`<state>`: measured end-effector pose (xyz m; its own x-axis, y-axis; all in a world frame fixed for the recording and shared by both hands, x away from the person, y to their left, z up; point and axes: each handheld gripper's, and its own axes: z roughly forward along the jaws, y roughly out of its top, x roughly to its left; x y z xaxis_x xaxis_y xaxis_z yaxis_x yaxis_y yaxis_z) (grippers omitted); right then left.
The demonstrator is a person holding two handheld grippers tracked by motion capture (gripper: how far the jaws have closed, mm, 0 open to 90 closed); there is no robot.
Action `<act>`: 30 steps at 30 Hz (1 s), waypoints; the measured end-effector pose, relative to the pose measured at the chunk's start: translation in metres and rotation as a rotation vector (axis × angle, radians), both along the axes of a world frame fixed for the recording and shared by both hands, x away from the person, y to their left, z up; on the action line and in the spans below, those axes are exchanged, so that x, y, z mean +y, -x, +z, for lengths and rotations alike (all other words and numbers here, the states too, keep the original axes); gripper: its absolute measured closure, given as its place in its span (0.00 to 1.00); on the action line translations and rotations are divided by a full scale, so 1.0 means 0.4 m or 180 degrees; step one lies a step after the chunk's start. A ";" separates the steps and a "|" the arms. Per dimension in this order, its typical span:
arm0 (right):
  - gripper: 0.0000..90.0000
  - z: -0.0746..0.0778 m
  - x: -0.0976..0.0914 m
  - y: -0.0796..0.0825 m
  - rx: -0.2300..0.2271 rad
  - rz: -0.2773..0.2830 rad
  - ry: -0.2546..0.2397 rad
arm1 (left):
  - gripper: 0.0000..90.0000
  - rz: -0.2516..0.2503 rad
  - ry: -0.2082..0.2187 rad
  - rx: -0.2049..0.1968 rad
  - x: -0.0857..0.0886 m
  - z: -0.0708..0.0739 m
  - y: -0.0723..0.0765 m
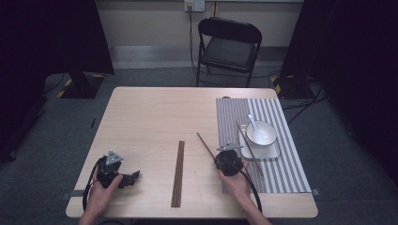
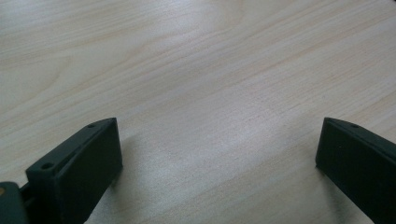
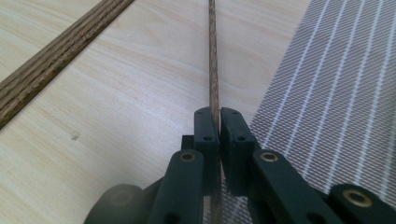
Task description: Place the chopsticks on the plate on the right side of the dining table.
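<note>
- Two thin dark brown wooden chopsticks are the things in hand: one chopstick is pinched between the pads of the right gripper, whose jaws are pressed nearly together on it, and it runs from the gripper toward 11 o'clock across the pale wooden worktop
- Its partner, the second chopstick, already lies slanted across the white square plate, at 2 o'clock from the right gripper in the high view
- On that plate sits a white round ceramic bowl with a white spoon leaning in it; plate and bowl rest on the grey striped woven placemat, which takes up the 3 o'clock side of the worktop
- At the worktop's 6 o'clock middle lies a long flat dark wood strip, apart from both grippers
- Over at 8 o'clock the left gripper hangs low above bare worktop, its jaws spread wide with nothing between them
- Judged from the layout, the place setting looks more than half done: bowl, spoon and one chopstick are placed; what is left is to carry the held chopstick to the plate beside its partner and let go
</note>
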<state>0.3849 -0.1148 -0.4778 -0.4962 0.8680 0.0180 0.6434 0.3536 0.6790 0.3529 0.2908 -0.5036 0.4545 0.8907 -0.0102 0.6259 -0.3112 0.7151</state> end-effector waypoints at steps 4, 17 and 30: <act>0.96 0.019 -0.028 0.007 -0.0055 -0.0053 -0.0045 | 0.00 0.0003 0.0001 0.0000 0.000 0.000 0.000; 0.96 0.050 -0.144 -0.015 -0.0096 -0.0426 -0.0142 | 0.00 0.0004 0.0002 -0.0001 0.000 0.000 0.000; 0.96 0.043 -0.203 -0.037 -0.0077 -0.0642 -0.0116 | 0.00 0.0004 0.0002 0.0000 0.000 0.000 0.000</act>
<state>0.3995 -0.1961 -0.4607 -0.3129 0.9489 0.0413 0.6819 0.1942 0.7052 0.3529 0.2907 -0.5036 0.4534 0.8913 -0.0107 0.6263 -0.3100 0.7153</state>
